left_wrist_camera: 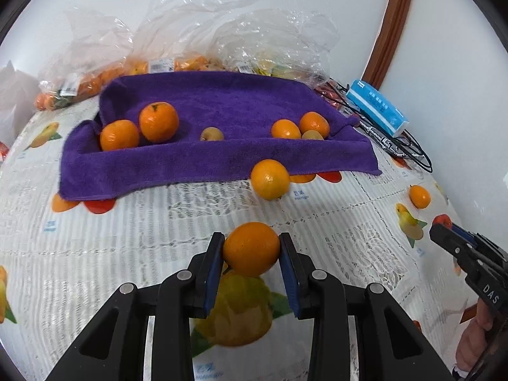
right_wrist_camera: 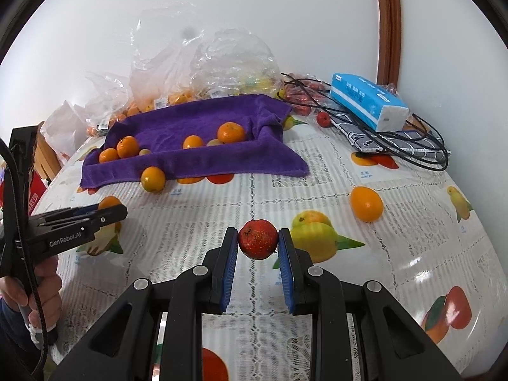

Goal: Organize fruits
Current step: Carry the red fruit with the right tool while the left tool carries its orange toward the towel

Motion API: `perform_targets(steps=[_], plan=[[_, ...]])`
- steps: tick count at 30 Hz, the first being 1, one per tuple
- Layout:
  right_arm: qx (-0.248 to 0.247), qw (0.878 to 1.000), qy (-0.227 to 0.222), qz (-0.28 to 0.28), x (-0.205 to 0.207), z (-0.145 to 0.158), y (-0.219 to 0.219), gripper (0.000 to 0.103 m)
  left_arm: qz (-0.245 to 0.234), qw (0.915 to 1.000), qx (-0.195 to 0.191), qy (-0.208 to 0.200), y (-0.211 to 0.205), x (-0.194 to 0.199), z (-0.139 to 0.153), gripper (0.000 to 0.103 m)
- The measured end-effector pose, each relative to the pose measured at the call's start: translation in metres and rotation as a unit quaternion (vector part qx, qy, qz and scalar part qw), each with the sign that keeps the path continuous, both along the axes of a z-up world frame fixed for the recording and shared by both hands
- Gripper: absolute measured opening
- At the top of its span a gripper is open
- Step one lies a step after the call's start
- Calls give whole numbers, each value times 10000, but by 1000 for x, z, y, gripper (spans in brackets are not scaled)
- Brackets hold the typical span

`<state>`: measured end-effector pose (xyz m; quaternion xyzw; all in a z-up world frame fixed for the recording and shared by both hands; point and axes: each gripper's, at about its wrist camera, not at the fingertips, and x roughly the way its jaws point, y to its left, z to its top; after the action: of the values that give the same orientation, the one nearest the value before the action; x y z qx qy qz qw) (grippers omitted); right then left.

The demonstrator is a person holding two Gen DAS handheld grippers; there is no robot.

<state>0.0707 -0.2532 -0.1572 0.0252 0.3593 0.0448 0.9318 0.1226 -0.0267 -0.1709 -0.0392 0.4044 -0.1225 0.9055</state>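
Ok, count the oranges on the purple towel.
4 oranges: a left pair and a right pair. The towel fold may hide more.

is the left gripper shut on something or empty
Shut on an orange: the left gripper has a blue pad against each side of the fruit, holding it over the tablecloth.
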Motion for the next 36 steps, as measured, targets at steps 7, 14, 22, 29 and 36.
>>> perform_targets(steps=[7, 14, 22, 29, 36], plan=[[16, 9999, -116, 38, 0, 14, 10, 25, 125, 9998, -159, -81, 15, -10, 13, 33], [61, 9996, -274, 74, 10, 32, 18, 25, 354, 9990, -241, -124, 32, -20, 24, 33], [244, 9987, -418, 138, 20, 50, 26, 25, 517, 9982, -273, -116, 46, -21, 34, 33], [261, 9980, -550, 190, 30, 67, 36, 25, 673, 9970, -281, -256, 60, -20, 55, 33], [298, 9966, -710, 296, 41, 88, 45, 25, 794, 9956, -231, -447, 70, -15, 84, 33]])
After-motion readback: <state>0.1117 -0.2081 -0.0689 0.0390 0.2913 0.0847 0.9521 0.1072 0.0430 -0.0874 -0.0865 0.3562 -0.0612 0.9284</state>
